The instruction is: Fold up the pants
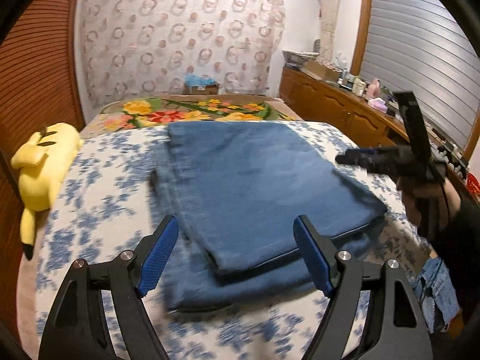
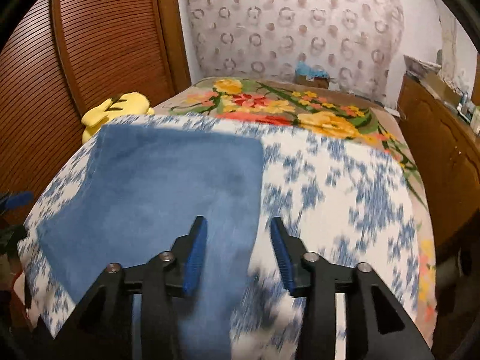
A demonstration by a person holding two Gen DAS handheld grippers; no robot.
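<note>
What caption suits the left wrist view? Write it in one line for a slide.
Open left gripper above folded blue pants on a blue-and-white bedspread, yellow plush toy alongside.

Bedsheet (image 2: 345, 186) print motion-blurred, pants (image 2: 168, 186) near end cut off by frame edge, dresser clutter (image 1: 354, 81) too small

Left wrist view: I look down along the left gripper (image 1: 237, 255) from the near edge of the bed (image 1: 90, 186), close over the folded blue pants (image 1: 255, 180), facing the circle-patterned curtain (image 1: 180, 36). Right wrist view: same heading, set further right, right gripper (image 2: 238, 258) over the pants' (image 2: 156, 186) right edge. Both views share the pants, the floral blanket (image 2: 285, 105), the yellow plush (image 1: 42, 165) and the curtain.
</note>
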